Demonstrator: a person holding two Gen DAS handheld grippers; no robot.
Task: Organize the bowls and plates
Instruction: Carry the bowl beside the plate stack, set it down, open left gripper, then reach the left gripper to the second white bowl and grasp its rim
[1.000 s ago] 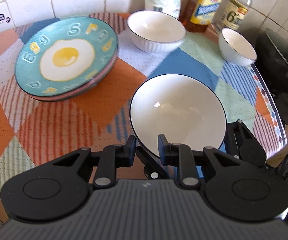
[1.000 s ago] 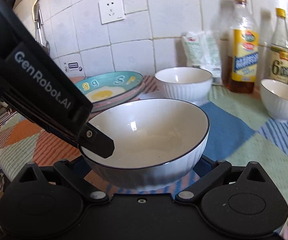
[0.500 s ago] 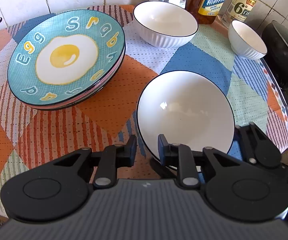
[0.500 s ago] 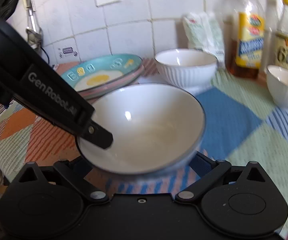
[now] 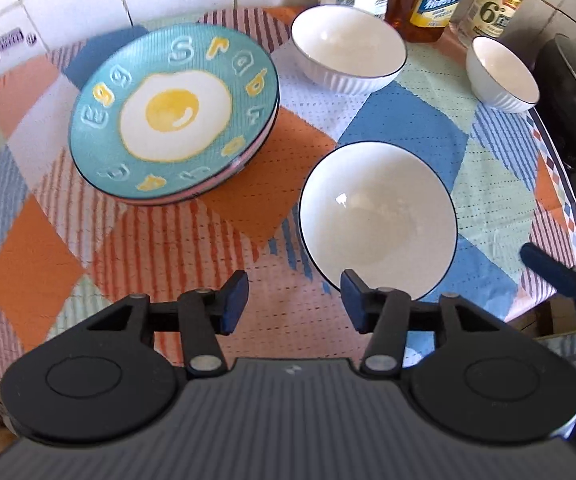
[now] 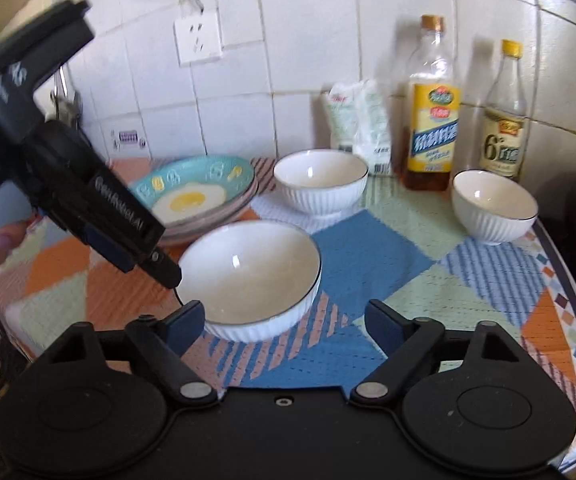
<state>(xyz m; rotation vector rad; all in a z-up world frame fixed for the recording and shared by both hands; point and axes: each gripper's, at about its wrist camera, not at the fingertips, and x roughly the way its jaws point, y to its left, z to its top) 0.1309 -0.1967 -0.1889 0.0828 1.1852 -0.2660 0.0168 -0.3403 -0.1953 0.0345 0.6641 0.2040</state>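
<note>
Left wrist view steeply down over the surface [image 5: 408, 128], right wrist view lower, facing the tiled wall [image 6: 308, 60], both close, sharing the near bowl [image 5: 378, 220] and plates [image 6: 195, 196]

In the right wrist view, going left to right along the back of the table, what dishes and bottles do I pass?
Egg plate stack → middle white bowl → white packet → yellow-label oil bottle → vinegar bottle, with the small white bowl standing in front of it.

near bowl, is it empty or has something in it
Empty: the near bowl shows only a bare white inside with a glint of light, standing upright on the tablecloth.
</note>
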